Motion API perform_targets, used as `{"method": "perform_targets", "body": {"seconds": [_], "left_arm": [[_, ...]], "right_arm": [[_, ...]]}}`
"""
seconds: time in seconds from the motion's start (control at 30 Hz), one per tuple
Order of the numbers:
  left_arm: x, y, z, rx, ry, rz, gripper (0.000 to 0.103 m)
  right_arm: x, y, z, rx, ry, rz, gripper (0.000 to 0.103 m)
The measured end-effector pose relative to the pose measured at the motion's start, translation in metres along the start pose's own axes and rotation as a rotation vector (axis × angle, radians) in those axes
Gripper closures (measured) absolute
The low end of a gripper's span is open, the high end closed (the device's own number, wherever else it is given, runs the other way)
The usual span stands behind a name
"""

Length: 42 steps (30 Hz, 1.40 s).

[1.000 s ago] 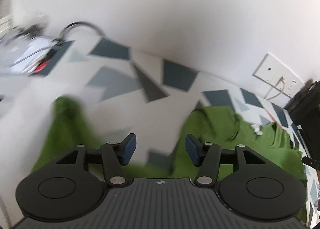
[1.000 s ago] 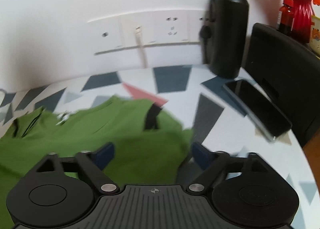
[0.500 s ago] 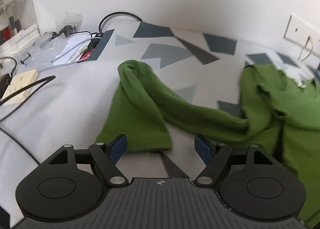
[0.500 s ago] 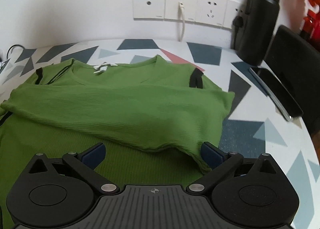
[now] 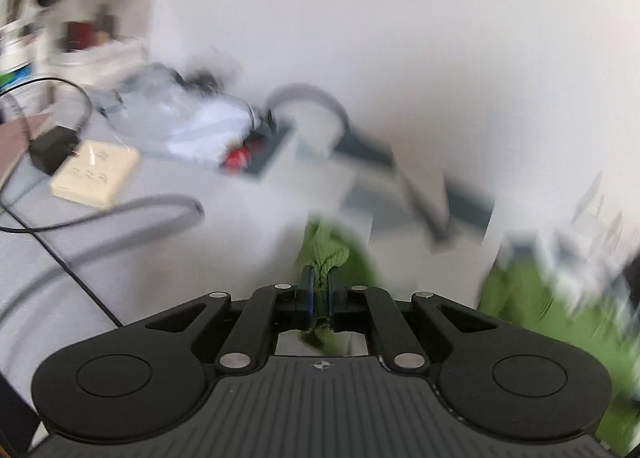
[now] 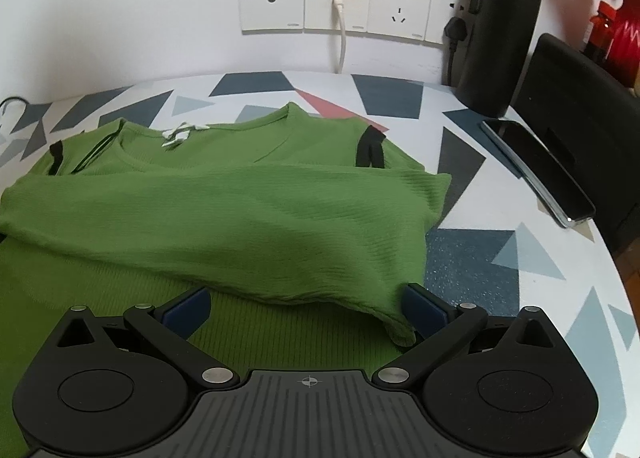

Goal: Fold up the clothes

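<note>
Two views: at the left wrist, the left gripper (image 5: 319,295) pinches a bunched green sleeve (image 5: 325,254) — soft, light ribbed knit, best taken by its cuff. At the right wrist, the right gripper (image 6: 306,308) is spread wide over the green top (image 6: 224,210) — flat on the patterned table (image 6: 480,258), one sleeve folded across it.

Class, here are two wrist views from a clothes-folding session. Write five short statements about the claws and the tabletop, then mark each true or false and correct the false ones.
1. The left claw is shut on green fabric. True.
2. The right claw is shut. False: its jaws stand wide open over the green sweater.
3. A black bottle stands by the wall sockets. True.
4. The phone lies on the sweater. False: it lies on the patterned table, apart.
5. No socket is used. False: a white cable is plugged in.
</note>
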State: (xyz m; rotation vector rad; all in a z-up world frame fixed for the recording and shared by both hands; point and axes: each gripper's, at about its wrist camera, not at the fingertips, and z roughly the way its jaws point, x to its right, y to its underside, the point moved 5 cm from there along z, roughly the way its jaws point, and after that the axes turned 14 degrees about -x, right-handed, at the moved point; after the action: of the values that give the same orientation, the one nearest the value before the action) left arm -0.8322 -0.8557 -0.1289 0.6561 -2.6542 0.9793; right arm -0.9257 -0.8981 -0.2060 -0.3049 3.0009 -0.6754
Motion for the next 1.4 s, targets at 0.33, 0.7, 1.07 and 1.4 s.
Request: {"method": "perform_targets", "body": {"seconds": [0.33,0.7,1.07,1.4], "left_arm": [[0.13,0.035,0.037,-0.226,0.415,0.224,0.097],[0.316,0.092,0.117,-0.34,0.657,0.504,0.096],[0.294,0.113,0.083,-0.323,0.616,0.697,0.033],[0.147,0.101,0.088,-0.288,0.144,0.487,0.032]], "right_arm": [[0.018,-0.006,-0.004,0.016,0.069,0.035,0.001],[0.071,0.019,-0.013,0.02,0.135,0.151,0.001],[0.05,0.011,-0.022,0.06,0.034,0.081,0.001],[-0.006,-0.024,-0.017,0.047,-0.275,-0.039,0.043]]}}
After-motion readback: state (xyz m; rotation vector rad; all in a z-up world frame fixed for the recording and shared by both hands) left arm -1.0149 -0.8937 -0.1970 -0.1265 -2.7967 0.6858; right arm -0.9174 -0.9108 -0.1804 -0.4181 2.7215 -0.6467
